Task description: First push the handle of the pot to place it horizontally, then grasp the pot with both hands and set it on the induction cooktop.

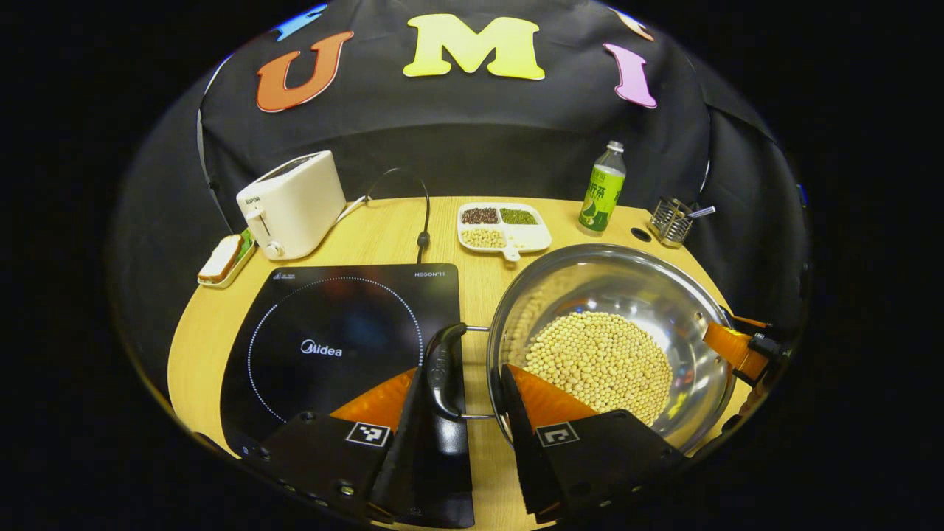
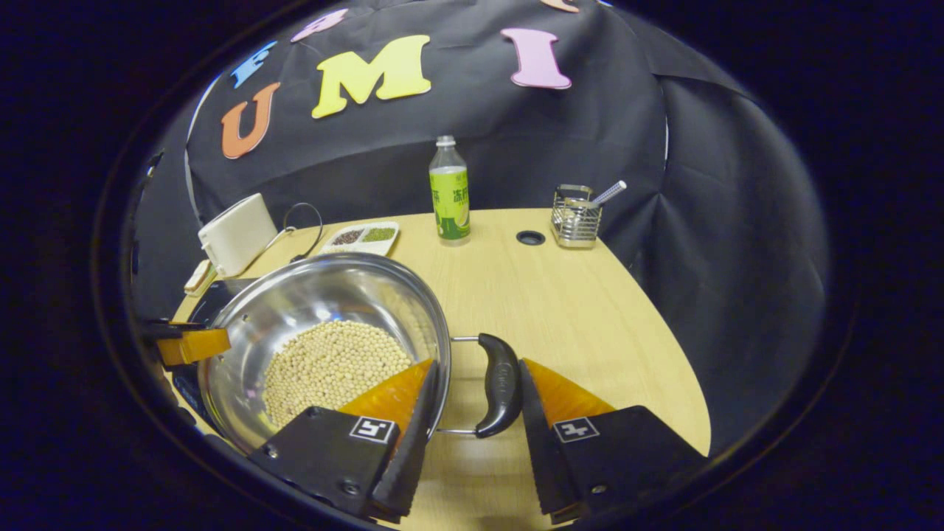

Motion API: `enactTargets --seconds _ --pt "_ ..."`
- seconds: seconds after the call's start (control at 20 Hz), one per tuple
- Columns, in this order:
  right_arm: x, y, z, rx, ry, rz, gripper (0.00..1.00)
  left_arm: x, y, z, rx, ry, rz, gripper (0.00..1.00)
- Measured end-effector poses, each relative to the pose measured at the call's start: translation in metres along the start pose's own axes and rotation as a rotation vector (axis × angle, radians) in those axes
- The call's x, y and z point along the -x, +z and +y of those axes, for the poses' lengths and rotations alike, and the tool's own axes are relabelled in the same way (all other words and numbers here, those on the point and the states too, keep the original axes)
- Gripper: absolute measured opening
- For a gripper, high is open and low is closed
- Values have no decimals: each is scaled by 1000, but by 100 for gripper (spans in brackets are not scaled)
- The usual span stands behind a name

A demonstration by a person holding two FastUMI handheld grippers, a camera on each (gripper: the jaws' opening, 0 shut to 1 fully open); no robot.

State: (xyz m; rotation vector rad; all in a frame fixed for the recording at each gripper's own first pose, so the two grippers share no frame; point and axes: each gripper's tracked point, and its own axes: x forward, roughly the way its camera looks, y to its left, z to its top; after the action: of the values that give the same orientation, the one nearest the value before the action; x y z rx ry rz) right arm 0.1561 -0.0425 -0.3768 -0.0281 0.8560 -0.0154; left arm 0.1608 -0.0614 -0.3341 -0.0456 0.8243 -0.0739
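1. Pot (image 1: 612, 332): a wide stainless-steel one on the wooden bench (image 1: 369, 236), just right of the black induction cooktop (image 1: 332, 346), not yet on it. Its bottom holds a heap of soybeans (image 1: 601, 361).
2. Left handle (image 1: 442, 369), a black loop on two wire brackets, lies level and overhangs the cooktop's right edge. The left tool (image 1: 461, 413) straddles it with its fingers apart: one on the cooktop side, close against the handle, the other by the pot's wall. Neither visibly presses.
3. Right handle (image 2: 500, 383) also lies level over bare bench. The right tool (image 2: 476, 420) brackets it, fingers spread, one by the pot's rim and one outside the handle; there is a gap on both sides.
4. Judged from this, the handle-levelling step looks done, and the two-handed grasp is about to close.
5. Handling: the steel is stiff and slick, so the rim is a poor place to pinch. The moulded black handles are the sensible hold, taken mid-length so that the pot cannot swing.
6. The load probably makes it fairly heavy, and the beans are loose and will roll. Both sides should rise together and stay level, or the beans slide to the low side and may spill.
7. The move is short: sideways to the ring marked on the cooktop, then down gently onto the glass.
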Motion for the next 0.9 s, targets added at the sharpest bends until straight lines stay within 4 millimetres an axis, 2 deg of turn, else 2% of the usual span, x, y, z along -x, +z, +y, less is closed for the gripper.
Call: enactTargets --seconds 0.2,0.45,0.6,0.7,0.9 --pt "32 29 4 -8 -14 -51 64 25 27 -2 10 -23 -55 57" --pt "71 73 17 -22 -17 -99 63 58 73 13 -6 -32 -166 57" --pt "90 101 30 -1 -27 -146 63 77 93 19 -11 -41 -213 57" --pt "97 112 42 10 -31 -165 64 84 102 30 -1 -46 -228 57" --pt "98 125 71 7 -8 -169 63 95 115 58 13 -24 -254 57"
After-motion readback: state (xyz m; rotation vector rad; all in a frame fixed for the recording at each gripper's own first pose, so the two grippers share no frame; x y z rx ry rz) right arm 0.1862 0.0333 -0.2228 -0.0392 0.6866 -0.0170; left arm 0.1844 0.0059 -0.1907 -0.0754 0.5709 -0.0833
